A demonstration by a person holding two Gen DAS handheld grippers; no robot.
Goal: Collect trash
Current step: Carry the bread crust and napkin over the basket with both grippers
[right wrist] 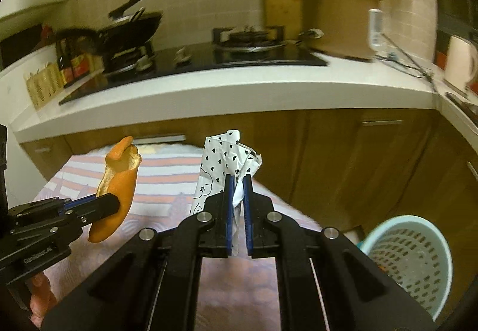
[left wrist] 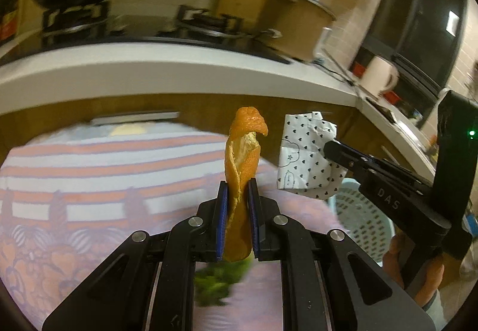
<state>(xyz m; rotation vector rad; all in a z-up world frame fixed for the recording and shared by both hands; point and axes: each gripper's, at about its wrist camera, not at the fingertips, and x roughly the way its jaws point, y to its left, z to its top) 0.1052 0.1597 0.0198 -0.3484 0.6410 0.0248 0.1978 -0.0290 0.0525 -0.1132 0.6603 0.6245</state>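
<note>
Basket: pale blue perforated basket [right wrist: 415, 268] is standing on the floor beside the desk [right wrist: 167, 181], contents unclear | Grip: your left hand-held gripper [left wrist: 238, 211] is clamping orange peel [left wrist: 243, 152]; your right hand-held gripper [right wrist: 238, 208] is pinching heart-print paper [right wrist: 222, 169], both above the striped cloth | Room: kitchen worktop [right wrist: 239, 92] behind.

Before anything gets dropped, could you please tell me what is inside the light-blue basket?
The light-blue basket shows only bare perforated wall inside. A small orange patch sits near its left rim; the right gripper hides the rest.
</note>
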